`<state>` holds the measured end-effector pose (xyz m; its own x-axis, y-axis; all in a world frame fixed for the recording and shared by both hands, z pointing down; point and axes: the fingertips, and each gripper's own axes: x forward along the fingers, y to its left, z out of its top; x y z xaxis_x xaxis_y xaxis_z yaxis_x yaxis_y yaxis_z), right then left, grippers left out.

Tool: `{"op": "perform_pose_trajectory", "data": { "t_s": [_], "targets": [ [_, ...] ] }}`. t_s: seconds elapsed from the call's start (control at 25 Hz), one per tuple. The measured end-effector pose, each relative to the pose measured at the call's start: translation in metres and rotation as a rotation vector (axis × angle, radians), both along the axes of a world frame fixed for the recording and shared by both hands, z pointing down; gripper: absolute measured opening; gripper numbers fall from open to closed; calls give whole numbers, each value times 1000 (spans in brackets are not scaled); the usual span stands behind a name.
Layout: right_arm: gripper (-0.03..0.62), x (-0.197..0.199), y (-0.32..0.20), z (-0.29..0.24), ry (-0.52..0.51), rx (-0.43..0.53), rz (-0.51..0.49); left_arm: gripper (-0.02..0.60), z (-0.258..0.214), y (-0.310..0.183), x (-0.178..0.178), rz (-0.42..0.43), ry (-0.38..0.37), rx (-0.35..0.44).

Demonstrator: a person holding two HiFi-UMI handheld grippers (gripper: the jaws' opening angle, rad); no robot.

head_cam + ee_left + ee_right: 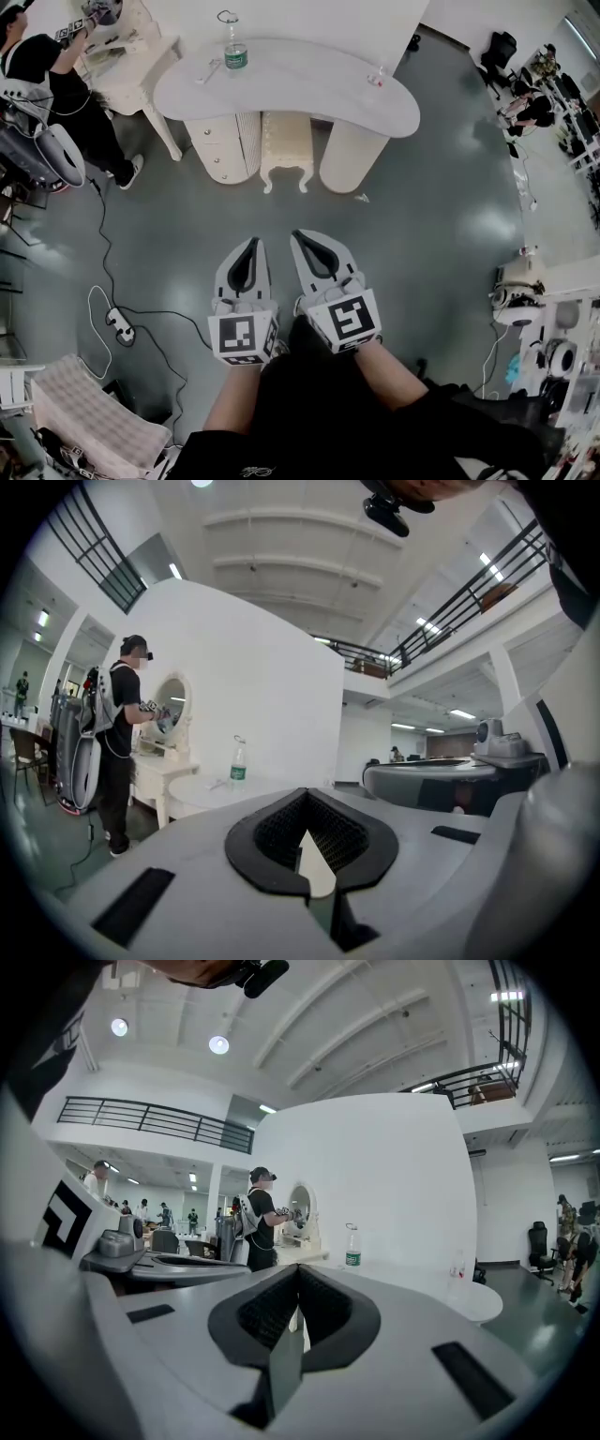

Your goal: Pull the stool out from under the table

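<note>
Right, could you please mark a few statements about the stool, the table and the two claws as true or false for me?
1. The stool sits tucked under the white table. True.
2. The right claw is shut on a stool leg. False: it is shut on nothing and hangs well short of the table.
3. A water bottle stands upright on the table. True.
4. The left claw is wide open. False: its jaws are together, with nothing between them.
</note>
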<state>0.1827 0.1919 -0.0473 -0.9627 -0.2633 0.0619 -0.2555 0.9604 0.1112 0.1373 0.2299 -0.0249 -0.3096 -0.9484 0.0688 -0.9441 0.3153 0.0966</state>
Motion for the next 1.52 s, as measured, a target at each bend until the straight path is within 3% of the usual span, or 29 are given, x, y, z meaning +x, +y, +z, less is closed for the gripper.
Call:
{"op": "perform_pose_trajectory", "data": {
  "t_s": [0.72, 1.24, 1.52],
  "targets": [
    [6, -46, -114, 16, 15, -74, -20, 5, 13, -121, -42, 5, 3, -93],
    [6, -93, -135, 31, 41, -97, -91, 5, 27, -139, -79, -49, 12, -115],
    [6, -128, -138, 36, 56, -115, -52, 5, 30, -143, -120, -24, 29, -106]
  ]
}}
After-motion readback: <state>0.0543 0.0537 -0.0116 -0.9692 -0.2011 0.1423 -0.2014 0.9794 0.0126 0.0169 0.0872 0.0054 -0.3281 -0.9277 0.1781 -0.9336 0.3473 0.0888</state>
